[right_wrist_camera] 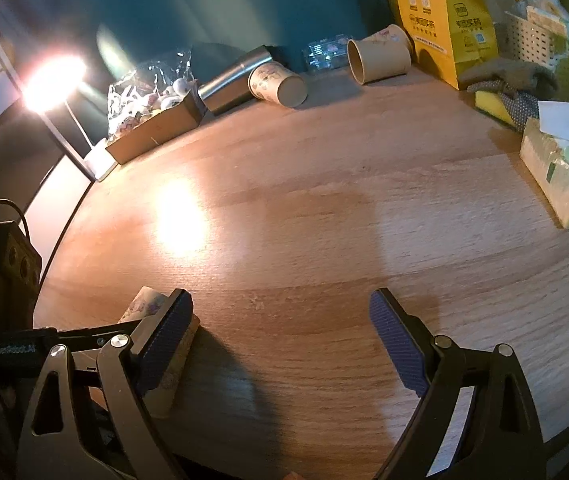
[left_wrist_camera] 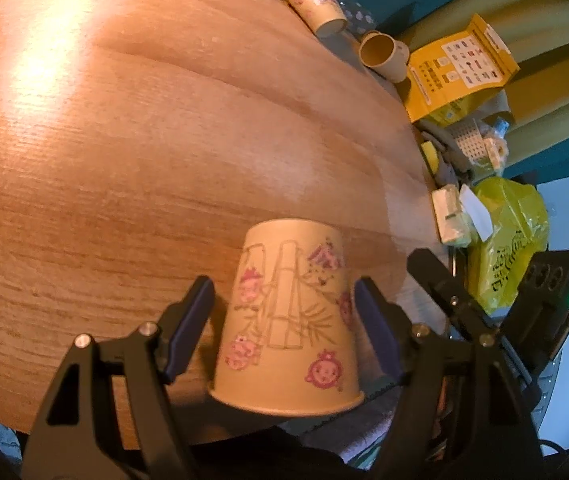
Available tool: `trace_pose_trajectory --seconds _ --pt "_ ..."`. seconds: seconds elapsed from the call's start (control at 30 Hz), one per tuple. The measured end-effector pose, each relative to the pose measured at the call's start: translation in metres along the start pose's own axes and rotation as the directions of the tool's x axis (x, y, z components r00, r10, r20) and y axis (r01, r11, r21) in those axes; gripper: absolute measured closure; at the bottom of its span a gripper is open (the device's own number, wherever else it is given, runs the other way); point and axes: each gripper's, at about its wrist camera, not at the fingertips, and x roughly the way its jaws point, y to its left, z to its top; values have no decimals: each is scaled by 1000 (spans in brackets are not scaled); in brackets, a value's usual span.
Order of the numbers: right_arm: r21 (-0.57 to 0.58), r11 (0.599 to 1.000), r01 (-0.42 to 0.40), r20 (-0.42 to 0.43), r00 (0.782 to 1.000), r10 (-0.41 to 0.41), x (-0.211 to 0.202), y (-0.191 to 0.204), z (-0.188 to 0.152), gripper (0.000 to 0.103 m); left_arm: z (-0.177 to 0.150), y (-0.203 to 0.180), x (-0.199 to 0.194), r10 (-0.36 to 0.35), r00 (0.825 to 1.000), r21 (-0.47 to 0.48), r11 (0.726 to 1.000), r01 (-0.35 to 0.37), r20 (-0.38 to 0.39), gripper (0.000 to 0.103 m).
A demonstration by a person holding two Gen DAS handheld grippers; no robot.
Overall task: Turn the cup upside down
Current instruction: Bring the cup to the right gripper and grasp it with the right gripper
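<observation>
A tan paper cup (left_wrist_camera: pixel 290 312) with pink cartoon prints stands upside down, rim on the wooden table (left_wrist_camera: pixel 144 140) near its front edge. My left gripper (left_wrist_camera: pixel 284 300) is open, its blue pads (left_wrist_camera: pixel 192 320) on either side of the cup with small gaps. In the right wrist view the same cup (right_wrist_camera: pixel 164 344) shows partly behind my right gripper's left finger. My right gripper (right_wrist_camera: pixel 280 320) is open and empty over the table (right_wrist_camera: pixel 304 220).
Two more paper cups (right_wrist_camera: pixel 278 84) (right_wrist_camera: pixel 378 58) lie on their sides at the back, beside a steel tumbler (right_wrist_camera: pixel 234 80). A box of wrapped sweets (right_wrist_camera: pixel 152 116), a yellow bag (right_wrist_camera: pixel 444 20), a sponge (right_wrist_camera: pixel 496 106) and a tissue pack (right_wrist_camera: pixel 564 176) line the edges.
</observation>
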Motion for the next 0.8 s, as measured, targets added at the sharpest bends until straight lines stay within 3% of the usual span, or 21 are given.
trace_pose_trajectory --seconds 0.27,0.43,0.73,0.8 --pt "-29 1000 -5 -20 1000 4 3 16 4 11 -4 0 -9 -31 999 39 999 32 -21 28" --pt "-76 997 -34 -90 996 27 21 41 3 11 -12 8 -39 6 999 97 995 -9 38 28" --pt "-96 995 -22 -200 980 3 43 73 5 22 -14 41 -61 -40 997 88 996 33 73 28" --pt "-103 995 9 -235 971 -33 49 79 4 37 -15 48 -65 -50 996 84 995 44 79 28"
